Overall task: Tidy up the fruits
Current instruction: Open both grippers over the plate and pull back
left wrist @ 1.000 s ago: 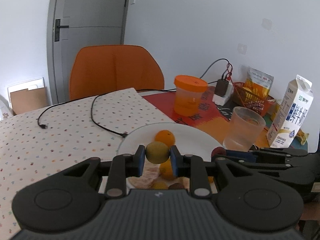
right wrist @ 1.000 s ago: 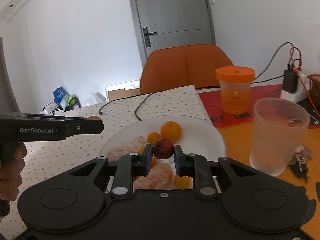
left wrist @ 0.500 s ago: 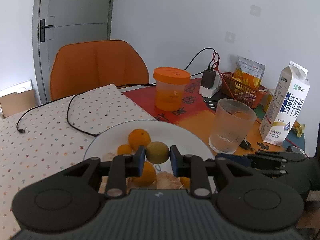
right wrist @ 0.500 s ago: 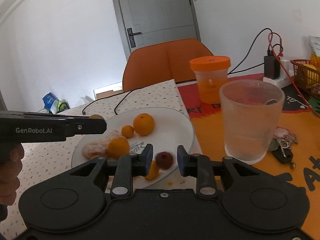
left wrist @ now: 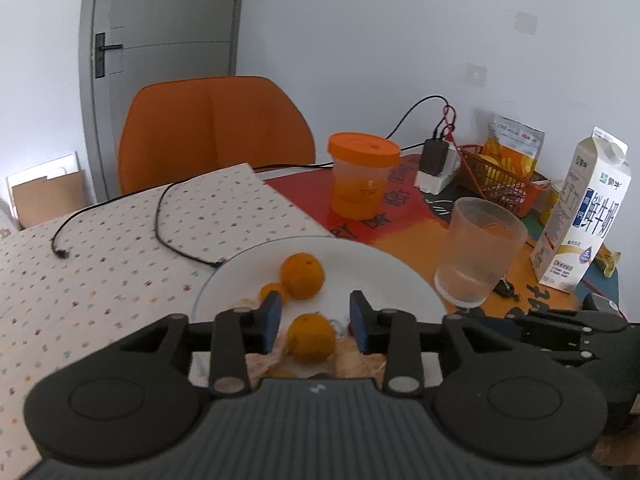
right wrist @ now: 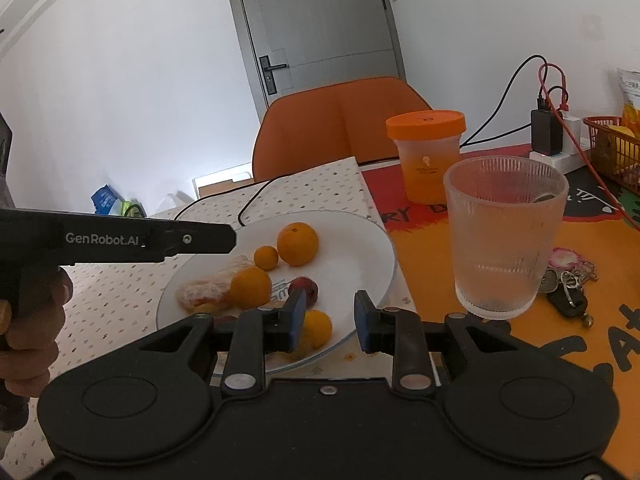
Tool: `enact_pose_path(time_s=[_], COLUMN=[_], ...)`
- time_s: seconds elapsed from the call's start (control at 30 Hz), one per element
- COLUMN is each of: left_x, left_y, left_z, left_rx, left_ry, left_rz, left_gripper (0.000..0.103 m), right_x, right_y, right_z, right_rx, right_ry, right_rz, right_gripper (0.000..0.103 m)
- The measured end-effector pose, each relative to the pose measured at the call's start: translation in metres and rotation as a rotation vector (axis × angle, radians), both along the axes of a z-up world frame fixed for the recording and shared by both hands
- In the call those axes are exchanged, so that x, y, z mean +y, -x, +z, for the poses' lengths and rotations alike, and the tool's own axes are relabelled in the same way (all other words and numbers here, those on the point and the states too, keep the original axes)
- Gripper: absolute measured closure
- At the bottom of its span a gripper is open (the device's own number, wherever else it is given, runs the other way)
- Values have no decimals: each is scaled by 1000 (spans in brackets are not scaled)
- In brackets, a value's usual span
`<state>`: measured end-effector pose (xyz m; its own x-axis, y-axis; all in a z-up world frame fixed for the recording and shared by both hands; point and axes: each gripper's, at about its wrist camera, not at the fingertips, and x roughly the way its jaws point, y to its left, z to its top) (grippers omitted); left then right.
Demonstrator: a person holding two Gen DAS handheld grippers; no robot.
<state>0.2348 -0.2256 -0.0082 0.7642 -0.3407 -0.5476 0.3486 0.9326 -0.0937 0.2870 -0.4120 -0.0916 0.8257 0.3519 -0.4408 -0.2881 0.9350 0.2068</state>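
A white plate holds several oranges, peeled segments and a dark red fruit. My left gripper hovers over the plate with its jaws opening and nothing pressed between the pads. An orange lies on the plate below the gap. From the side, the left gripper reaches over the plate's left rim. My right gripper is open above the plate's near edge, with the dark red fruit just beyond its left finger. The greenish fruit is out of sight.
A ribbed glass stands right of the plate, keys beside it. Behind are an orange-lidded container, a red basket, a milk carton and an orange chair. A black cable crosses the dotted cloth.
The left jaws have spread and the greenish fruit has left them. The right jaws let go of the dark red fruit, which now lies on the plate.
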Motion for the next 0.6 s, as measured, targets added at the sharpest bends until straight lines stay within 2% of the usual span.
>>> enact_pose_path(time_s=[0.17, 0.27, 0.37, 0.47, 0.6], left_x=[24, 39, 52, 65, 82], left_y=[9, 16, 21, 28, 38], left_z=[2, 2, 4, 5, 6], left_rx=[3, 7, 14, 14, 10], left_ry=[16, 25, 36, 44, 49], left_rz=[40, 74, 103, 134, 173], left_gripper=[50, 45, 38, 25, 21], right_x=[6, 11, 16, 22, 31], right_y=[5, 8, 11, 14, 16], right_z=[1, 3, 5, 7, 11], right_rx=[8, 9, 9, 4, 3], right_ry=[-1, 3, 9, 12, 16], right_rz=[7, 16, 22, 27, 42], right_gripper=[71, 69, 56, 54, 49])
